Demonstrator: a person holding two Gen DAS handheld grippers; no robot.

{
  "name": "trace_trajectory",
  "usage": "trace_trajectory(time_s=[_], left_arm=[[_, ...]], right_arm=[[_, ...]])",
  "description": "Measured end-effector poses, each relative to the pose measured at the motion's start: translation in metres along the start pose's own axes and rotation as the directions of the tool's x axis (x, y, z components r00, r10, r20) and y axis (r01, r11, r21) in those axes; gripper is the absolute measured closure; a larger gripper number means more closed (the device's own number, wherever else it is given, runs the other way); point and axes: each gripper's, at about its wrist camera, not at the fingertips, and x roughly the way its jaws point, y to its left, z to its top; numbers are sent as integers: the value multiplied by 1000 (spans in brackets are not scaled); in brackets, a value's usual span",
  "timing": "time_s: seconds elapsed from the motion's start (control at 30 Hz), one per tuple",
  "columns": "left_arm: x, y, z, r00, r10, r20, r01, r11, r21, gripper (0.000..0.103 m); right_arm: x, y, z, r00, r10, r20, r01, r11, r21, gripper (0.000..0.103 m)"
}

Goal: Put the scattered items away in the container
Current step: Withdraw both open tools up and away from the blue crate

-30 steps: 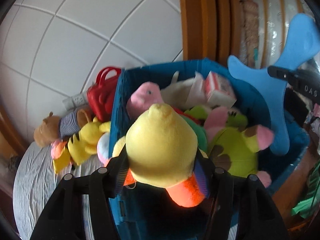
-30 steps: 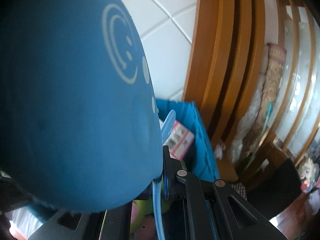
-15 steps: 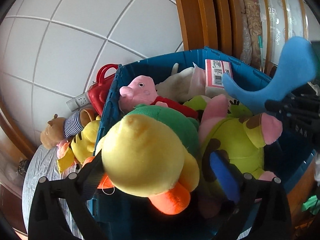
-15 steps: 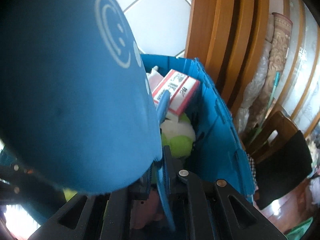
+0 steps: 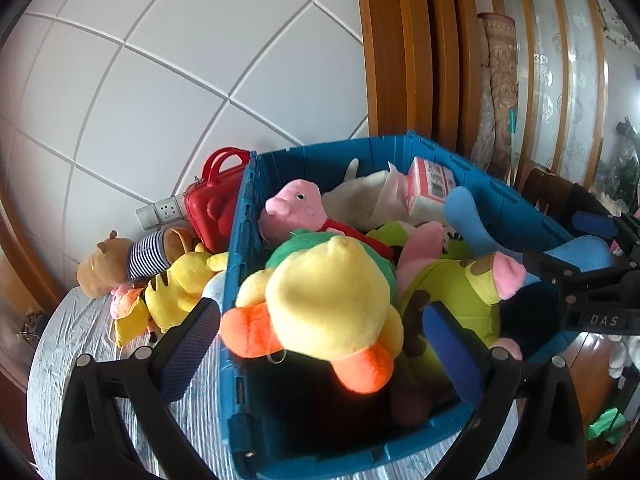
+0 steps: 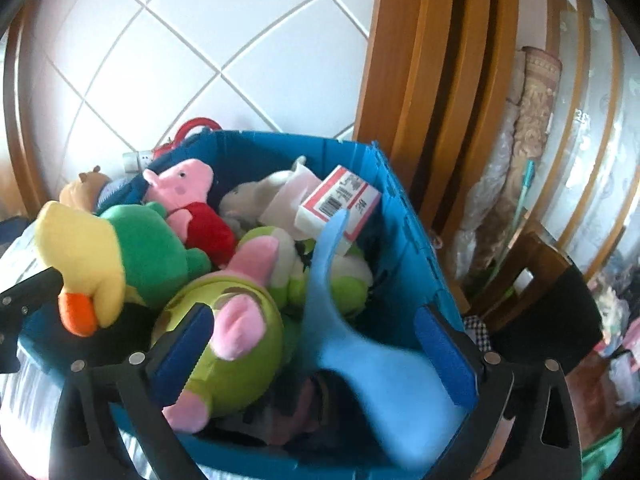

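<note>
Both tilted down over the blue bin, left gripper wide open around the unheld yellow duck, right gripper opening, blue plush loose between, white tiled wall upper left.

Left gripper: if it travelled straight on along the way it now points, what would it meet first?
Most likely the yellow duck toy, which sits between the open left gripper fingers atop the blue crate; depth is uncertain.
</note>
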Motion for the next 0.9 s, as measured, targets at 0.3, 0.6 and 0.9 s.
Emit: trace_trajectory(time_s=[0.3,0.6,0.9], left_arm=[[-23,4,-8,998,-59,26,59,998,12,0],[-46,23,-35,988,-144,49,144,989,-11,0],[-72,57,-67,992,-114,53,115,993,-11,0]], right_arm=[[-40,17,-8,998,-9,58,8,1000,7,1],[-77,43,-33,996,-21,82,18,999,44,1],[-108,97,-67,996,-13,91,6,997,71,1]])
